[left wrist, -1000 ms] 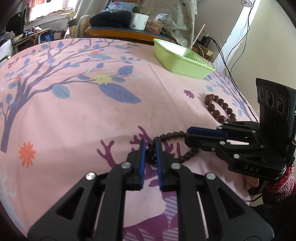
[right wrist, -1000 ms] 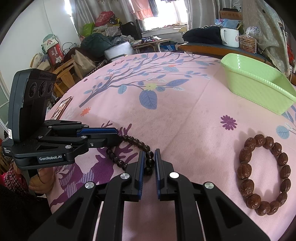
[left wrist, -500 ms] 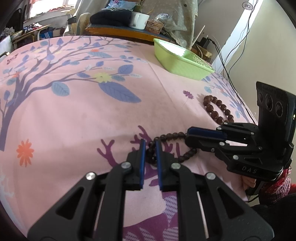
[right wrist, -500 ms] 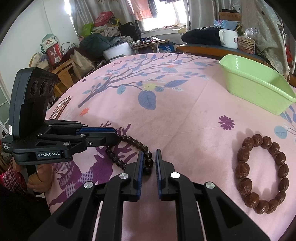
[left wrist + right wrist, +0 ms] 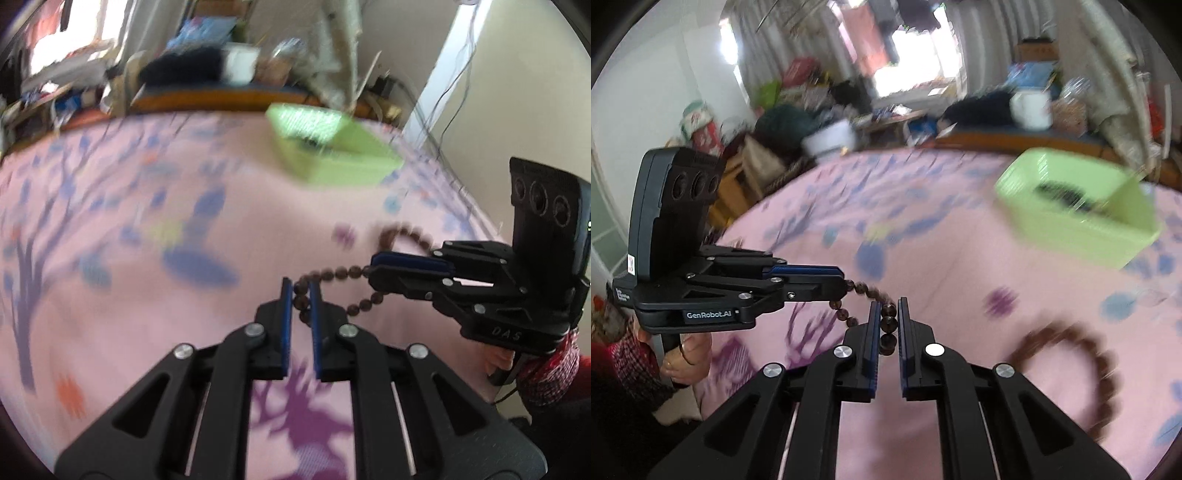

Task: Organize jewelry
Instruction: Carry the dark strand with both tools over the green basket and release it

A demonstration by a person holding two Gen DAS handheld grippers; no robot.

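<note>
Both tools are clamped on the small-bead bracelet, the left gripper and right gripper pinching opposite ends, apparently raised off the pink cloth. This looks like mid-carry; next, release over the green basket beyond. The large-bead bracelet lies nearer than the basket.

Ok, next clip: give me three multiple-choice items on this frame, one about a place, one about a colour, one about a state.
1. Where is the small-bead bracelet?
A. In the basket
B. Strung between both grippers
C. Flat on the cloth

2. What colour is the basket?
A. Light green
B. Red
C. White

3. How is the right gripper?
A. Wide open
B. Out of view
C. Shut on beads

Key:
1 B, its beads run from the left gripper to the right gripper.
2 A, green walls show in both views.
3 C, beads sit pinched between its blue pads.

The large-bead bracelet lies on the pink cloth.
</note>
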